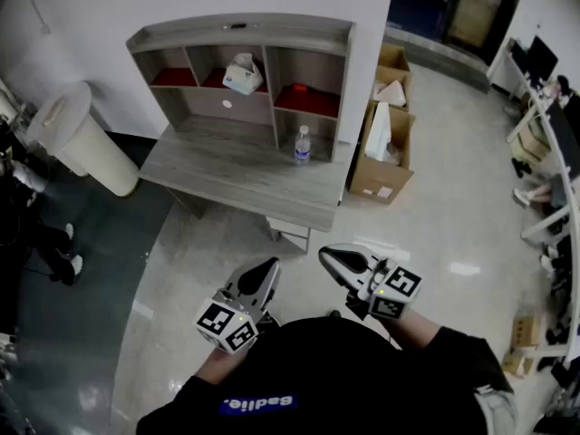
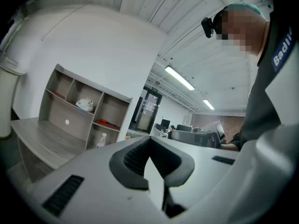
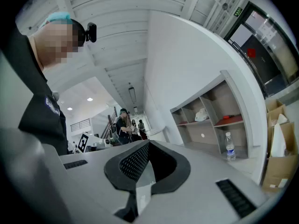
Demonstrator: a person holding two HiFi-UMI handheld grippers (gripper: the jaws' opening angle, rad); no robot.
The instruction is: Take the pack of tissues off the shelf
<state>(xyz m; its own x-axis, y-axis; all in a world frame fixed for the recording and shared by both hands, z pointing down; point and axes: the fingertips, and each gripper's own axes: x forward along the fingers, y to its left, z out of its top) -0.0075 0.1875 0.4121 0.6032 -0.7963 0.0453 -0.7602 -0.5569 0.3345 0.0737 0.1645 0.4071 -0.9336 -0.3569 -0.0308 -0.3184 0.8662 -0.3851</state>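
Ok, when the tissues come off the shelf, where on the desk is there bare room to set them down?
The desktop is bare from its left edge across the front and middle. The only tight spot is the right rear, where the water bottle stands. Cardboard boxes crowd the floor beside that end.

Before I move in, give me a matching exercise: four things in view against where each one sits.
Things:
1. tissues
2. bottle
3. boxes
4. bin

Places:
A. floor, right of the desk
B. shelf, middle compartment
C. floor, left of the desk
D. desk top, below the right compartment

Pairs: 1-B, 2-D, 3-A, 4-C
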